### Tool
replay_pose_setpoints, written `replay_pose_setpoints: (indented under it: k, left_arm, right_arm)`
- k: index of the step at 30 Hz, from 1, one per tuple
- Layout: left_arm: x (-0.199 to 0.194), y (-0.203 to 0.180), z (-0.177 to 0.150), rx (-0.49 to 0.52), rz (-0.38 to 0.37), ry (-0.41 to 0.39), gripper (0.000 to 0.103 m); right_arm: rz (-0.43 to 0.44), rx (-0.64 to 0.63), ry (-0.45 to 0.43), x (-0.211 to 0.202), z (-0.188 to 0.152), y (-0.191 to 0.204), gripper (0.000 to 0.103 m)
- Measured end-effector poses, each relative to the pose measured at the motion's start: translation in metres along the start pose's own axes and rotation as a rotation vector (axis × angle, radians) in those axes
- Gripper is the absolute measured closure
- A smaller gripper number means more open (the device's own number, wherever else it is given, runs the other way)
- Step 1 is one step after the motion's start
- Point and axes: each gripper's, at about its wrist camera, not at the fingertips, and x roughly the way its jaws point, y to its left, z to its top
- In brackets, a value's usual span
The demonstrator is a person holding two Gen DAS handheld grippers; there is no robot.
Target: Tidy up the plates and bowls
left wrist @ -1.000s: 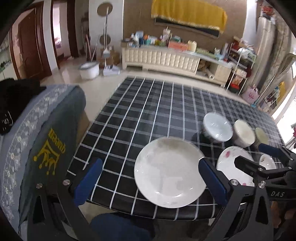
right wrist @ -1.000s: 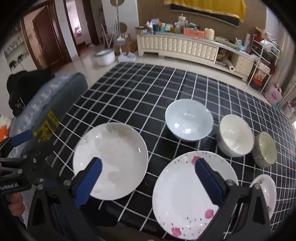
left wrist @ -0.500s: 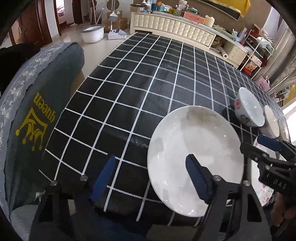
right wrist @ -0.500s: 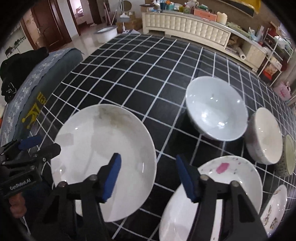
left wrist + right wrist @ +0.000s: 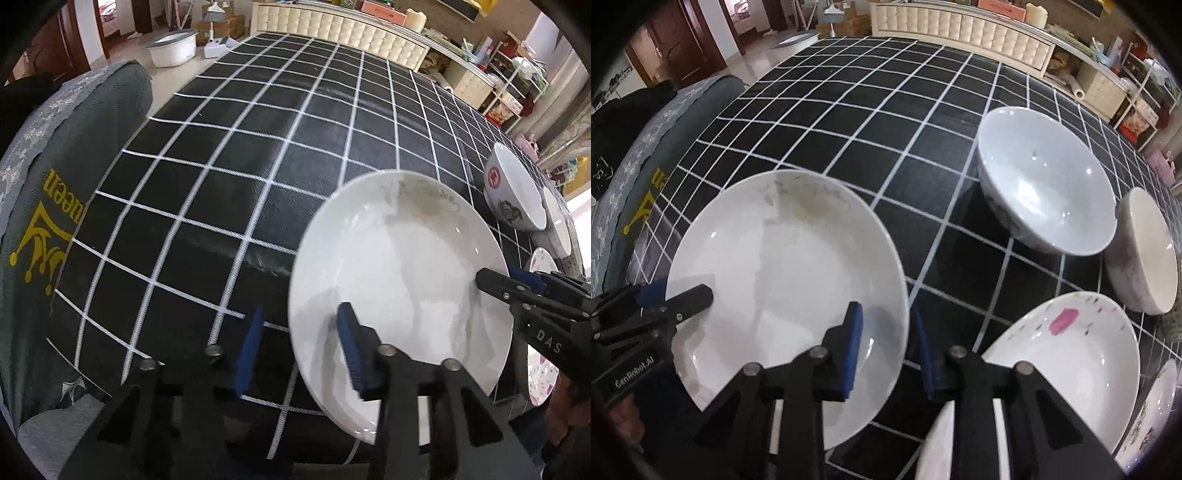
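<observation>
White plate [image 5: 402, 280]: plain, shallow, faint brownish smears on its far inner rim; sits at the near edge of the table [image 5: 258, 147], toward the near left corner, overhanging the edge slightly in the left wrist view. Table covered in black cloth with white grid lines.

Left gripper [image 5: 301, 350]: jaws partly closed, straddling the plate's left rim, one blue pad over the inside of the plate, the other outside over the cloth. A gap shows between pads and rim; cannot tell whether either pad touches.

Right gripper [image 5: 886, 347]: jaws partly closed, straddling the same plate's right rim, one pad above the plate's inner surface, the other outside it. Contact not clear.

Other ware, right wrist view: pale white bowl [image 5: 1049, 181] upright, beyond and right of the plate. Cream bowl [image 5: 1145, 251] just beside it, toward the right edge. Pink-speckled plate [image 5: 1067, 358] at the near edge, right of the white plate, apart from it. A small floral dish [image 5: 1156, 406] at the far right, partly cut off.

Grey fabric with a yellow crown print [image 5: 40, 236] lies off the table's left edge.
</observation>
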Motion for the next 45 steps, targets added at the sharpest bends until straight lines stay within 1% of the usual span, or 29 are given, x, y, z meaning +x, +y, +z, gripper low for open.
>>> replay_pose_setpoints:
  k: [4, 6, 8, 11, 15, 20, 23, 29, 34, 39, 42, 45]
  left_arm:
    - [0.002, -0.007, -0.003, 0.012, -0.022, 0.000, 0.065]
    - [0.002, -0.012, -0.003, 0.021, -0.031, 0.001, 0.069]
    - [0.002, -0.014, -0.003, 0.020, -0.023, -0.007, 0.069]
    - [0.002, -0.015, -0.003, 0.017, -0.019, -0.009, 0.072]
    - [-0.004, -0.024, -0.004, 0.061, 0.014, -0.033, 0.072]
    - [-0.016, -0.030, -0.003, 0.067, 0.002, -0.069, 0.072]
    - [-0.017, -0.031, -0.002, 0.063, 0.009, -0.081, 0.072]
    - [-0.016, -0.028, -0.002, 0.048, 0.010, -0.079, 0.072]
    - [-0.008, -0.021, -0.007, 0.028, 0.010, -0.059, 0.072]
    - [-0.008, -0.018, -0.010, 0.027, 0.023, -0.070, 0.072]
    - [-0.015, -0.016, -0.010, 0.009, 0.005, -0.086, 0.073]
    - [-0.028, -0.019, -0.012, 0.029, 0.025, -0.115, 0.073]
  right_arm:
    - [0.006, 0.014, -0.008, 0.000, -0.001, 0.002, 0.070]
    - [0.015, 0.032, -0.014, 0.000, -0.001, 0.001, 0.070]
    - [0.008, 0.038, -0.018, 0.000, -0.001, 0.002, 0.070]
    - [0.014, 0.064, -0.022, -0.001, -0.002, 0.000, 0.070]
    - [0.010, 0.072, -0.058, -0.012, -0.003, -0.005, 0.070]
    - [0.019, 0.058, -0.088, -0.019, 0.003, -0.004, 0.070]
    - [0.026, 0.046, -0.094, -0.018, 0.005, -0.004, 0.070]
    - [0.042, 0.040, -0.078, -0.010, 0.004, -0.003, 0.070]
    - [0.033, 0.006, -0.079, -0.008, 0.002, 0.002, 0.070]
    - [0.055, 0.036, -0.035, -0.003, 0.002, -0.001, 0.070]
    - [0.066, 0.054, -0.061, -0.015, 0.000, -0.007, 0.070]
    - [0.047, 0.047, -0.108, -0.035, -0.002, -0.010, 0.070]
